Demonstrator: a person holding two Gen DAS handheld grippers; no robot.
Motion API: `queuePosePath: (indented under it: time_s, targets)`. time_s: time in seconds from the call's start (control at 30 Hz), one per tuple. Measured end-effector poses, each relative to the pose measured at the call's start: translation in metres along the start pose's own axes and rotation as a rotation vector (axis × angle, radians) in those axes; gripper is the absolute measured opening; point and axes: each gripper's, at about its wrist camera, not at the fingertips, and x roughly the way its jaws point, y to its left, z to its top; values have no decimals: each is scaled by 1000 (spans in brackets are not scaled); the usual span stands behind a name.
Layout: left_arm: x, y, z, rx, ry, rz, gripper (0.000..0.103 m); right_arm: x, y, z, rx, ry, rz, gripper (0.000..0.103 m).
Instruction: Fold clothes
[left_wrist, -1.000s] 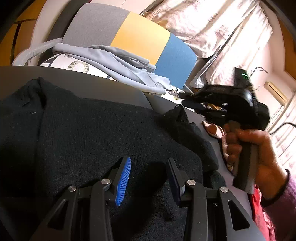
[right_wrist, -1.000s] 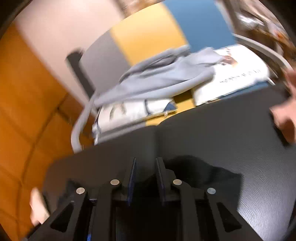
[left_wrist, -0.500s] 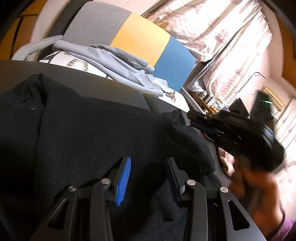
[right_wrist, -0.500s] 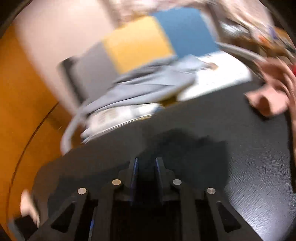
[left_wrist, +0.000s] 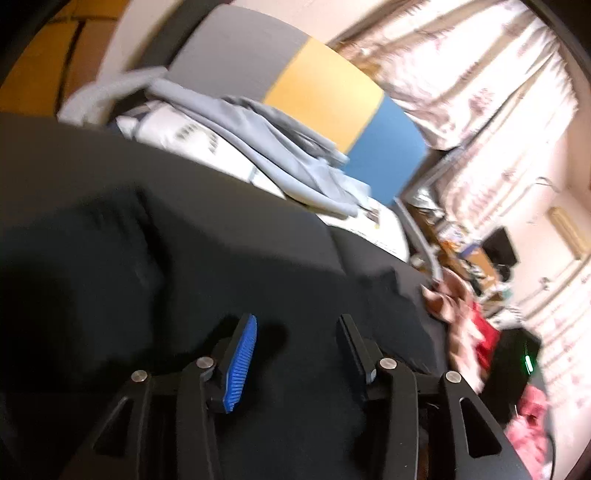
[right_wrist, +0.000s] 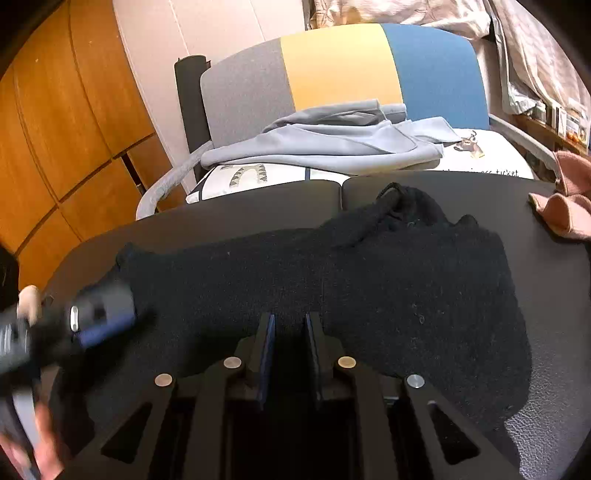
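Note:
A black sweater (right_wrist: 369, 277) lies spread across the dark table (right_wrist: 546, 295). My right gripper (right_wrist: 290, 332) sits low at its near edge, its jaws drawn close with dark fabric between them. My left gripper (left_wrist: 297, 332) hovers open over the sweater (left_wrist: 184, 295), and nothing is between its blue pads (left_wrist: 242, 350). The right wrist view shows that left tool as a blur (right_wrist: 99, 314) at the sweater's left end, held by a hand (right_wrist: 29, 299). In the left wrist view the right tool's black body (left_wrist: 513, 354), with a green light, shows at the lower right.
Behind the table stands a chair with a grey, yellow and blue back (right_wrist: 340, 66). It holds a light grey garment (right_wrist: 332, 144) on a white printed cushion (right_wrist: 258, 177). A pink cloth (right_wrist: 565, 214) lies at the table's right edge. Wooden cabinets (right_wrist: 55, 147) stand to the left.
The right gripper has pulled back toward the near edge, and the sweater now lies long and flat before it. The left gripper has swung fast, blurring its view. The right tool dropped lower right.

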Motion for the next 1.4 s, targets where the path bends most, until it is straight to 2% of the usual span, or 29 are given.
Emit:
queuePosePath:
  time_s: [0.07, 0.17, 0.2, 0.27, 0.43, 0.57, 0.6, 0.63, 0.67, 0.73, 0.77, 0.83, 0.9, 1.0, 1.03, 1.1, 1.17, 1.23, 1.33, 1.4]
  targets:
    - [7, 9, 24, 12, 2, 60, 47, -2, 0, 1, -4, -1, -6, 15]
    - [36, 39, 48, 68, 75, 250, 47, -5, 2, 2, -12, -2, -16, 15]
    - [45, 49, 52, 92, 96, 315, 44, -6, 2, 1, -13, -3, -17, 15]
    - [43, 55, 55, 171, 52, 377, 44, -7, 2, 1, -12, -3, -15, 15]
    - [36, 62, 54, 201, 55, 357, 44, -6, -1, 2, 6, -4, 3, 15]
    - [0, 68, 53, 70, 22, 357, 46, -6, -3, 4, 13, -1, 12, 16]
    - [-14, 67, 45, 52, -4, 363, 52, -6, -5, 5, 18, 4, 20, 17]
    - [-27, 66, 36, 34, -30, 369, 64, -6, -6, 6, 22, 8, 27, 17]
    - [-41, 65, 28, 16, -56, 375, 69, -8, -6, 7, 26, 16, 10, 17]
    - [-68, 63, 11, -20, -107, 386, 72, -21, -4, 7, 46, 25, -52, 21]
    - [-77, 58, -2, -3, -104, 376, 72, -31, -3, 5, 75, 14, -60, 24]
    - [-88, 42, -29, 61, -93, 345, 73, -49, 1, -4, 105, -7, 10, 24]
    - [-78, 27, -48, 145, -55, 387, 79, -60, 13, -16, 58, 13, 21, 24]
    - [-62, 4, -75, 273, 3, 452, 81, -62, 23, -32, -53, 55, -58, 22]
    - [-49, 6, -80, 301, 48, 518, 83, -58, 21, -37, -81, 79, -117, 21]
    - [-49, 19, -75, 225, 65, 509, 86, -54, 6, -44, -89, 86, -169, 21]
    - [-54, 29, -72, 158, 79, 492, 86, -59, -15, -41, 17, 90, -127, 21]
    - [-69, 38, -76, 102, 81, 480, 86, -72, -26, -40, 98, 97, -124, 23]
    - [-99, 49, -93, 19, 54, 468, 85, -98, -36, -50, 152, 91, -100, 24]
    - [-99, 50, -97, 39, 51, 486, 86, -122, -41, -68, 172, 76, -81, 24]
